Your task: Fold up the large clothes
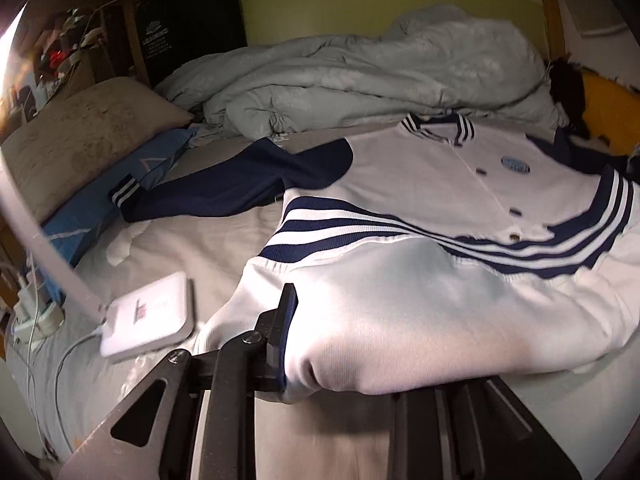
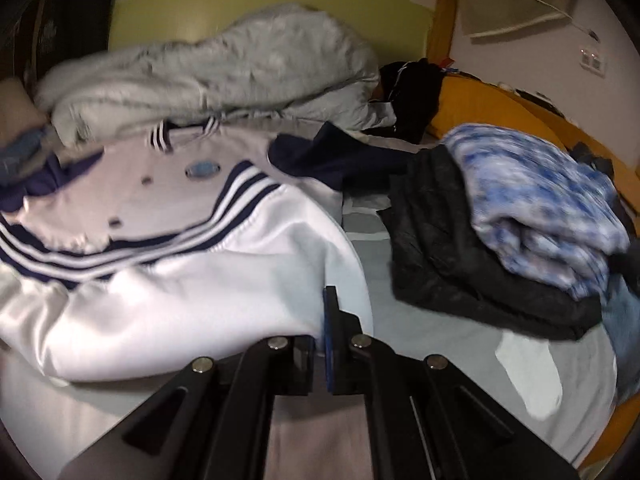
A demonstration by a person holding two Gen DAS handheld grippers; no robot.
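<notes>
The white jacket (image 1: 420, 184) with navy sleeves and navy-striped ribbing lies spread front-up across the bed (image 1: 192, 248), its collar at the far end, away from both sets of jaws. Its near part is folded back toward the collar, so the striped waistband curves across the chest just below the row of buttons and the round blue badge.

The left gripper (image 1: 304, 344) has its jaws closed on a bunched fold of the jacket's white cloth; one dark finger (image 1: 286, 320) stands clear on the left of the fold, while the other is hidden under the fabric that drapes over it to the right. The right gripper (image 2: 326, 344) has its jaws drawn almost fully together, pinching the thin right-hand edge of the same jacket (image 2: 192, 280), which spreads away to the left of those jaws.

Left of the left jaws a white power bank (image 1: 152, 320) with its cable rests on the sheet, and further off lie a beige pillow (image 1: 80, 148) and a blue one. Beyond the jacket sits a heaped grey quilt (image 1: 360, 80). Right of the right jaws a black garment (image 2: 460, 248) lies folded with a blue-and-white blanket (image 2: 536, 200) on top of it.
</notes>
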